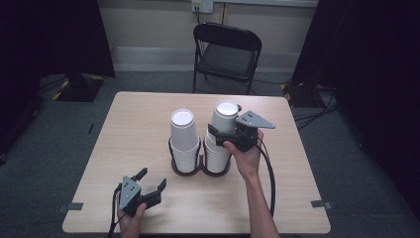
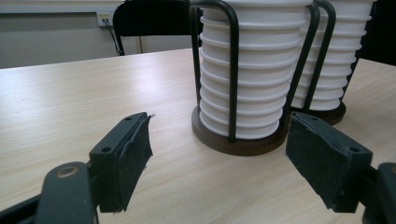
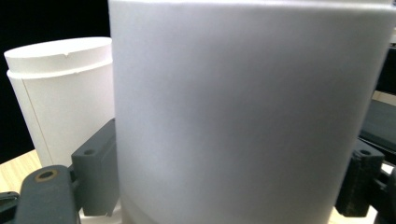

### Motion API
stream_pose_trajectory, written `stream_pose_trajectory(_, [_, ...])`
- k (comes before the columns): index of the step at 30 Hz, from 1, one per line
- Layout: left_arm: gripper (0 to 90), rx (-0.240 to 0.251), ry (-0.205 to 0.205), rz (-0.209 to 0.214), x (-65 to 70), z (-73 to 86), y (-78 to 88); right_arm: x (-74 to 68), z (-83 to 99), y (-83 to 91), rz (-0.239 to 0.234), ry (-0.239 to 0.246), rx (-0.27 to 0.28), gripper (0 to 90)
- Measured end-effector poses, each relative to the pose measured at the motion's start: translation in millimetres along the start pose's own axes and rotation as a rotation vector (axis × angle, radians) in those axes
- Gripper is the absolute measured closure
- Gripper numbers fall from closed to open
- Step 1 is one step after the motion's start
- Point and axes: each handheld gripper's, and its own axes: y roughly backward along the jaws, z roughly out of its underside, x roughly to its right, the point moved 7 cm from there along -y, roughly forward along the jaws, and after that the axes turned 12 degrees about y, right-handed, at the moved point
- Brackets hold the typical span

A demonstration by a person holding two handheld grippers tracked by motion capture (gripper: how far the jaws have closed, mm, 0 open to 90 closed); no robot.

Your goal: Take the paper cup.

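- Cups stand upside down in two stacks inside a dark wire holder (image 1: 200, 168) in the middle of the desk (image 1: 148, 124); this holder is my landmark.
- On the right stack (image 1: 218, 153) of the holder, the top cup (image 1: 225, 116) is tilted and sits higher than the others.
- The right gripper (image 1: 236, 130) has its jaws around this top cup, one on each side; in the right gripper view the cup wall (image 3: 247, 116) sits between them.
- The left gripper (image 1: 148, 186) lies on the desk in front of the holder and to its left, with jaws wide apart and nothing between them.
- The left stack (image 1: 184, 144) looks untouched.
- I judge the work is at its beginning: one cup is coming off, and both stacks are nearly full.
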Motion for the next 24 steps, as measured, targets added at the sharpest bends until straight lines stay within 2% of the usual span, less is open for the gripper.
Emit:
stream_pose_trajectory(20, [20.7, 0.003, 0.001, -0.001, 0.0, 0.0, 0.6, 5.1, -21.9, 7.1, 0.009, -0.010, 0.050, 14.9])
stream_pose_trajectory(24, [20.7, 0.006, 0.002, -0.001, -0.1, -0.1, 0.9, 5.4, -25.4, 8.3, -0.005, -0.022, 0.061, 15.0])
